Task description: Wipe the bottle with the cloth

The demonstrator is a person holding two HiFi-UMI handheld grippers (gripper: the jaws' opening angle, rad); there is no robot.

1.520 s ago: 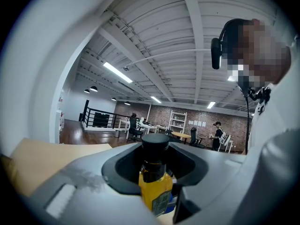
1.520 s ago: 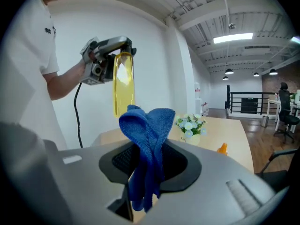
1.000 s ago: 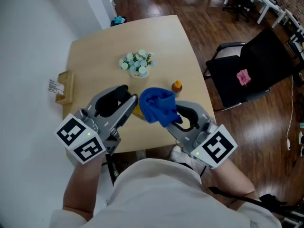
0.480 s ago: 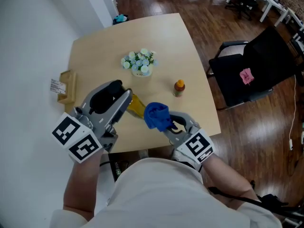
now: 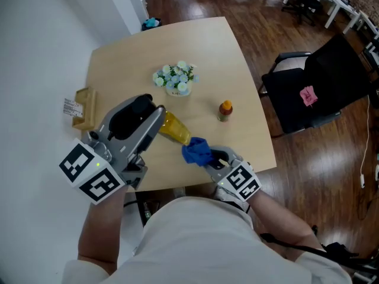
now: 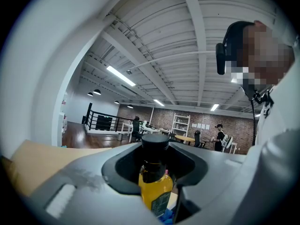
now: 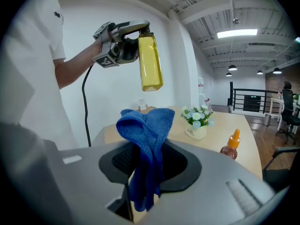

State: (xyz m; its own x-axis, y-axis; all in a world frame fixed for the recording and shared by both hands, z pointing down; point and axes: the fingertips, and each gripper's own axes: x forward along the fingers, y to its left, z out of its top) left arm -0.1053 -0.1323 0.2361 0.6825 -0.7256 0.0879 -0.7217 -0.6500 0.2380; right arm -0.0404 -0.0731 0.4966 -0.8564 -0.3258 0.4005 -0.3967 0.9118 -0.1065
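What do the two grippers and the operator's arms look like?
The left gripper and right gripper: grey moulded shells, black jaw recesses, each with a white cube bearing black square markers. A black cable hangs from the left one. Short white sleeves.

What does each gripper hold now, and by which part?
Left gripper: the clear bottle of yellow liquid, by its black-capped neck end. Right gripper: the blue woven cloth, pinched at its bunched middle.

The white flower pot (image 7: 196, 132) on the desk (image 7: 213, 137) bears small dark script, seemingly "Life", too small to be sure; the bottle (image 6: 155, 187) label's print is unreadable.
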